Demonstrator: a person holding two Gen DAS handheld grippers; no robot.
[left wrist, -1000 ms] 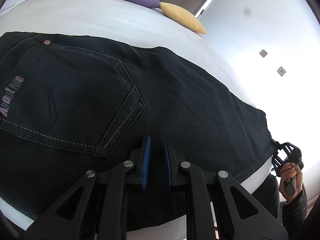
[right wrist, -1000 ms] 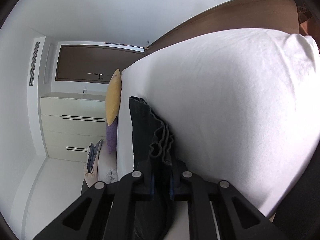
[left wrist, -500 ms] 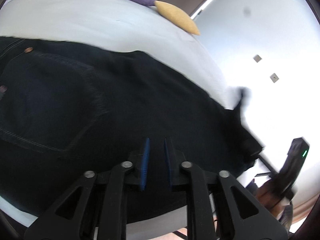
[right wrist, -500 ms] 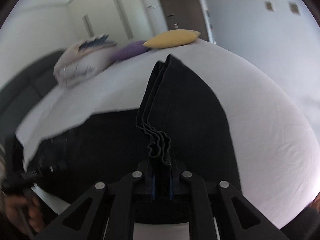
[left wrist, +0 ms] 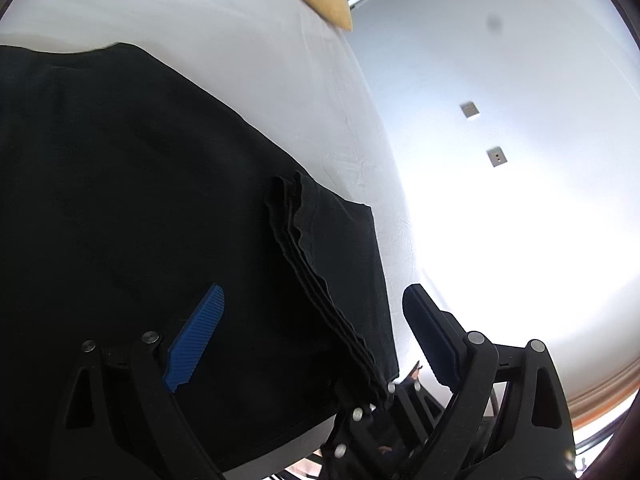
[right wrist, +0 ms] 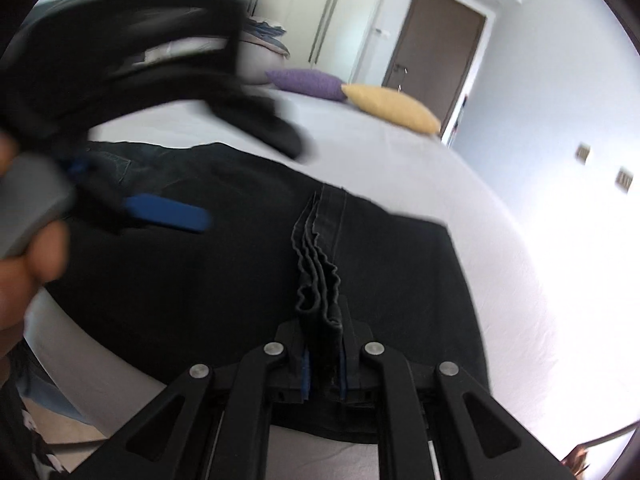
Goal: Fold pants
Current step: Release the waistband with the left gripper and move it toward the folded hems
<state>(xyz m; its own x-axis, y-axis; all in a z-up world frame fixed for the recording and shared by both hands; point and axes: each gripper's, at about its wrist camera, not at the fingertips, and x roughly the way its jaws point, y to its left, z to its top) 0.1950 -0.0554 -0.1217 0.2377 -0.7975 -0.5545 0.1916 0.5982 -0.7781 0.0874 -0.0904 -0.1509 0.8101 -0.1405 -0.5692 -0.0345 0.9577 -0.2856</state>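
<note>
Dark denim pants [left wrist: 140, 200] lie on a white bed [left wrist: 240, 40], with the leg end folded back over them. My right gripper [right wrist: 323, 364] is shut on the bunched hem layers [right wrist: 318, 276] at the near bed edge. In the left wrist view the same hem stack [left wrist: 316, 280] runs between the fingers of my left gripper [left wrist: 312, 336], which is open wide above the pants with blue pads [left wrist: 196, 336] apart and holds nothing. The right gripper's black body [left wrist: 372, 412] shows just below the hem. The left gripper [right wrist: 168, 212] appears blurred at the left of the right wrist view.
A yellow pillow [right wrist: 394, 108] and a purple pillow [right wrist: 308, 83] lie at the head of the bed, with a rolled duvet [right wrist: 260, 60] beyond. A brown door [right wrist: 434, 52] and white wardrobes [right wrist: 320, 12] stand behind. White wall with two small plates [left wrist: 482, 132] is at right.
My right gripper has carried the hem from the bed's far edge up and over the pants, folding the legs back. My left gripper has opened wide and swung toward the hem.
</note>
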